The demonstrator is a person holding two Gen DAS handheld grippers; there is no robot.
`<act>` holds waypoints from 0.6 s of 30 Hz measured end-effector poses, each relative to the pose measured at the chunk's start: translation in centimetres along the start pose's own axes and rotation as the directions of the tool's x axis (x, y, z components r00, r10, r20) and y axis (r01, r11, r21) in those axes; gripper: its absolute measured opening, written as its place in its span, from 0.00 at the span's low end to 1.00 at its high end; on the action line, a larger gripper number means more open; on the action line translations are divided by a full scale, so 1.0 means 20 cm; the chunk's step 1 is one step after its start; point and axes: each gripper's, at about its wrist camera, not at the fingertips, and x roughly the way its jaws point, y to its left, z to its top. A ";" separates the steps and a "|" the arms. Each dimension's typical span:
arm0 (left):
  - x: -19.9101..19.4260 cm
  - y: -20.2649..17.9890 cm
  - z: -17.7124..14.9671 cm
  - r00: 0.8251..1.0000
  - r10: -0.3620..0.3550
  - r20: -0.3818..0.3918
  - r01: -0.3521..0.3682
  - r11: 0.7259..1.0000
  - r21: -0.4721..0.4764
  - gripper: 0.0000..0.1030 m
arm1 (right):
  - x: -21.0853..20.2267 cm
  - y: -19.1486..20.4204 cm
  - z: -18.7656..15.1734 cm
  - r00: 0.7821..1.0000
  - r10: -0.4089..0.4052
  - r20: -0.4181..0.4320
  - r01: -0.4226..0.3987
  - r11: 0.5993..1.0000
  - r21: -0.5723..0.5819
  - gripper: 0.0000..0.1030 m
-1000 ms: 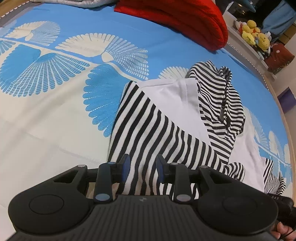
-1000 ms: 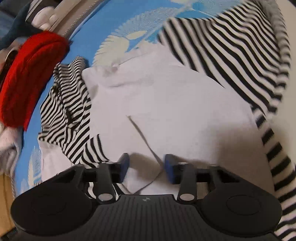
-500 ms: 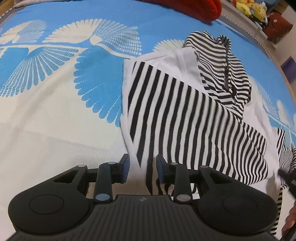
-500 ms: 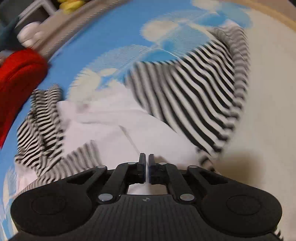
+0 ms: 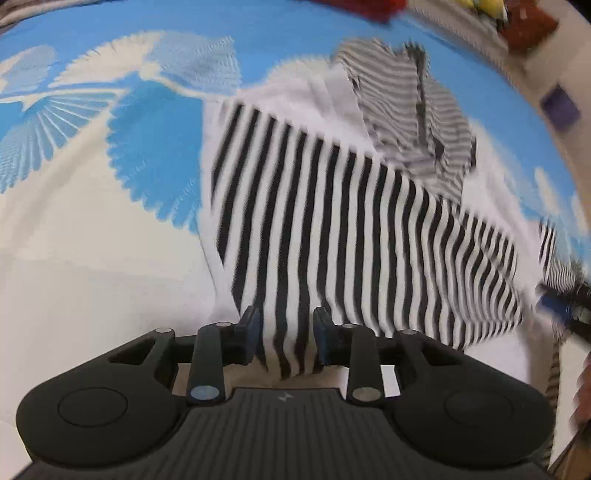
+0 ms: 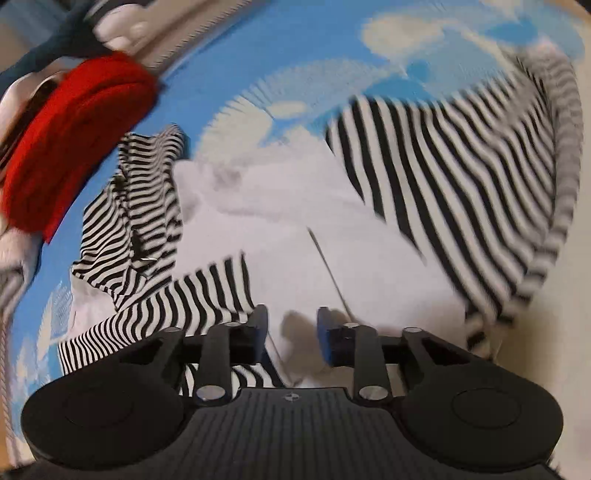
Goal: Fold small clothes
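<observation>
A small garment with black-and-white striped parts (image 5: 343,229) and a plain white body (image 6: 295,229) lies on the blue and white bedspread (image 5: 92,155). In the left wrist view a striped flap is folded across the white body. My left gripper (image 5: 284,334) is open, with the flap's near edge lying between its fingers. My right gripper (image 6: 291,332) is open over the white body's near edge, gripping nothing. A crumpled striped sleeve (image 6: 136,206) lies at the garment's far side.
A red folded cloth (image 6: 70,147) lies on the bed beyond the garment. Plush toys and other items (image 5: 491,7) sit past the bed's edge. The right gripper shows blurred at the right edge of the left wrist view (image 5: 561,302).
The right gripper shut half a second ago and has now opened again over the white cloth. The left gripper moved closer over the striped flap, which now lies flatter across the garment.
</observation>
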 end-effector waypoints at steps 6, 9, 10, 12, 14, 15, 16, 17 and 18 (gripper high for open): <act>-0.01 -0.04 0.00 1.000 0.001 0.012 -0.001 0.999 0.034 0.35 | -0.15 -0.27 0.31 0.979 -0.098 0.180 0.094 0.995 0.033 0.31; -0.02 -0.04 -0.01 1.000 0.002 0.017 -0.002 1.000 0.023 0.35 | -0.23 -0.48 0.51 0.927 -0.204 0.314 0.211 0.977 0.013 0.31; -0.02 -0.04 -0.01 1.000 0.004 0.013 -0.004 1.000 0.022 0.35 | -0.22 -0.54 0.56 0.914 -0.227 0.336 0.238 0.971 0.009 0.31; -0.01 -0.04 -0.01 1.000 0.003 0.011 -0.003 1.000 0.027 0.35 | -0.19 -0.68 0.67 0.890 -0.276 0.364 0.292 0.956 0.011 0.33; 0.00 -0.04 -0.01 1.000 0.004 0.009 -0.004 0.999 0.032 0.35 | -0.13 -0.79 0.73 0.883 -0.300 0.361 0.315 0.949 0.016 0.35; 0.00 -0.04 -0.01 1.000 0.004 0.008 -0.004 0.999 0.033 0.35 | -0.10 -0.82 0.74 0.885 -0.304 0.351 0.320 0.947 0.013 0.36; 0.00 -0.04 -0.01 1.000 0.004 0.007 -0.004 0.999 0.032 0.35 | -0.06 -0.85 0.75 0.889 -0.307 0.340 0.323 0.946 0.011 0.37; 0.01 -0.04 -0.01 1.000 0.004 0.005 -0.004 1.000 0.028 0.35 | -0.04 -0.88 0.75 0.889 -0.315 0.333 0.329 0.944 0.013 0.38; 0.01 -0.04 -0.01 1.000 0.003 0.005 -0.004 1.000 0.025 0.35 | -0.01 -0.90 0.74 0.886 -0.328 0.327 0.342 0.939 0.014 0.38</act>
